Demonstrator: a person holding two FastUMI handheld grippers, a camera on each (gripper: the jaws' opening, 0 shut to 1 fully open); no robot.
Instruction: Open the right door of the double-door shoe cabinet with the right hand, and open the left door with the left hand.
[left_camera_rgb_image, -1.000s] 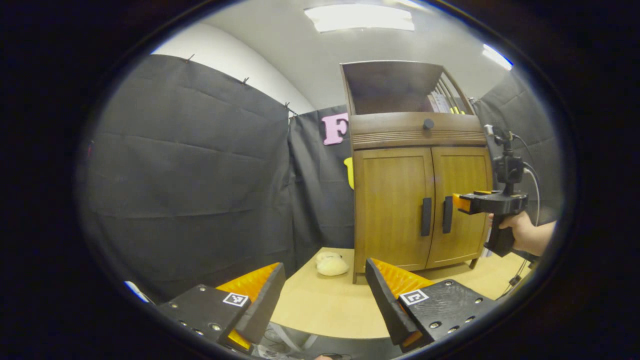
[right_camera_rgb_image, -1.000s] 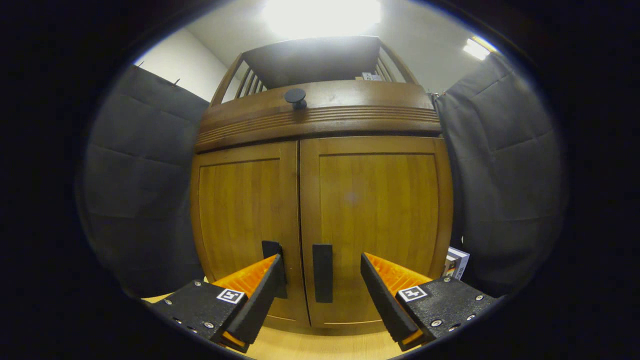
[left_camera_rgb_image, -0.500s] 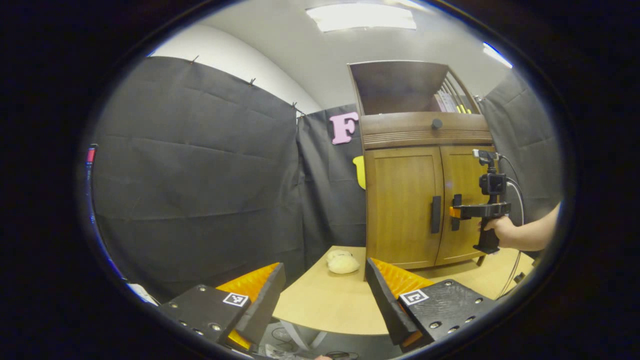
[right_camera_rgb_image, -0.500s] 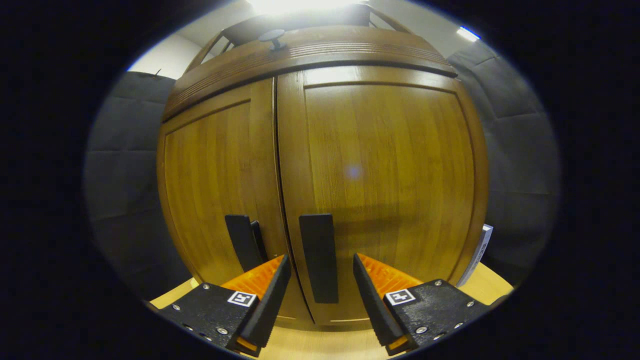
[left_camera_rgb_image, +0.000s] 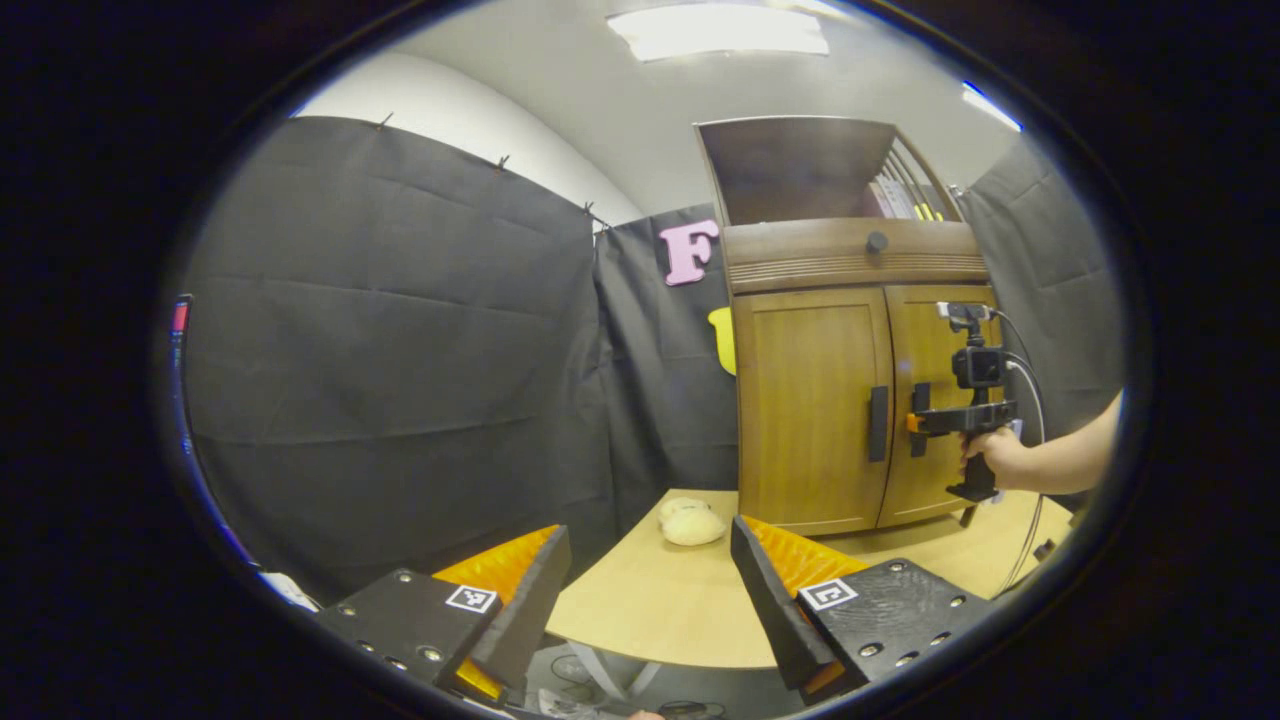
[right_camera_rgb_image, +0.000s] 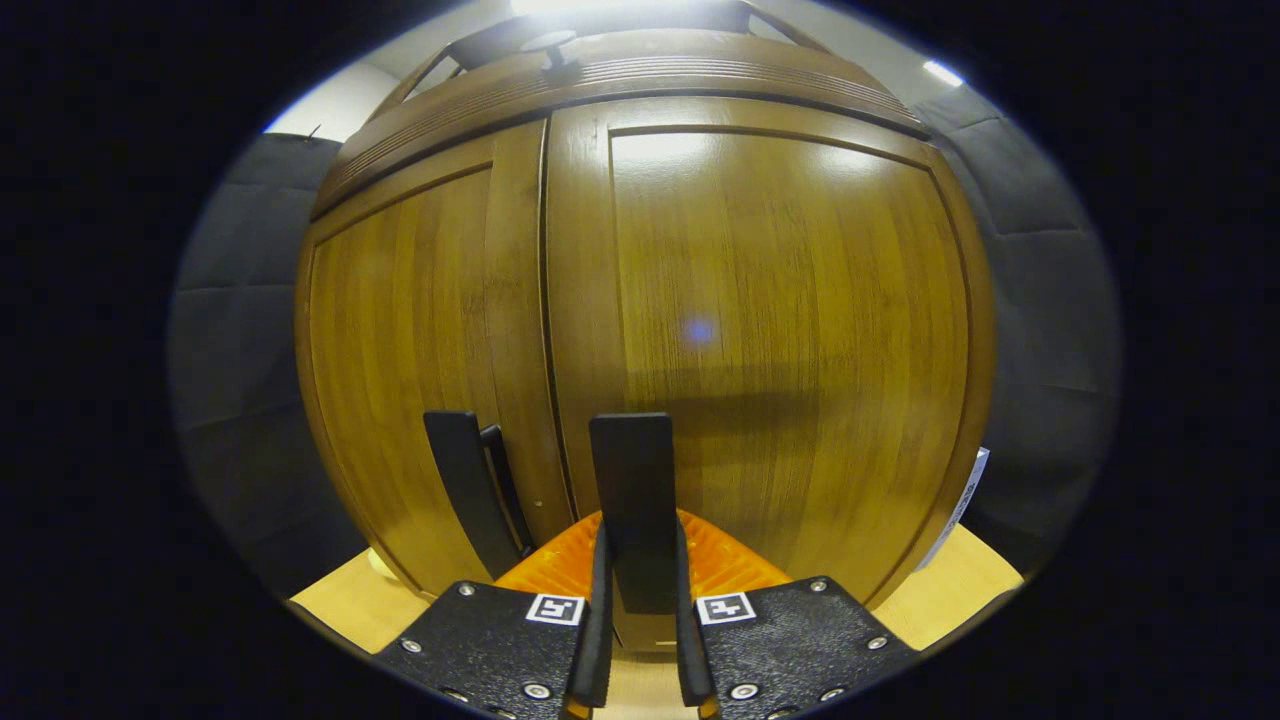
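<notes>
I have my right gripper (right_camera_rgb_image: 638, 590) clamped on the right door handle (right_camera_rgb_image: 632, 500) of the shoe cabinet (left_camera_rgb_image: 850, 260); in the right gripper view both fingers press the flat sides of that dark vertical bar near its lower end. I hold it there because the bar is the only purchase on the right door (right_camera_rgb_image: 770, 330), and a grip across its width should let me draw the door outward on hinges that I judge to sit at the cabinet's outer right edge. The door is not yet open: its inner edge lies flush beside the left door (right_camera_rgb_image: 420, 340), with only the thin centre seam between them.

The left door handle (right_camera_rgb_image: 462, 490) stands just beside the seam on the cabinet's other half, untouched. In the left gripper view my left gripper (left_camera_rgb_image: 645, 610) hangs well away from the cabinet, over the near edge of the wooden table (left_camera_rgb_image: 650, 610) that the cabinet stands on, fingers spread apart and holding nothing. I keep it back so that the right door has room to swing. From there I also see my right hand (left_camera_rgb_image: 990, 455) at the cabinet front, and a pale round lump (left_camera_rgb_image: 690, 522) on the table by the cabinet's lower left corner, clear of both doors' paths as far as I can judge.
</notes>
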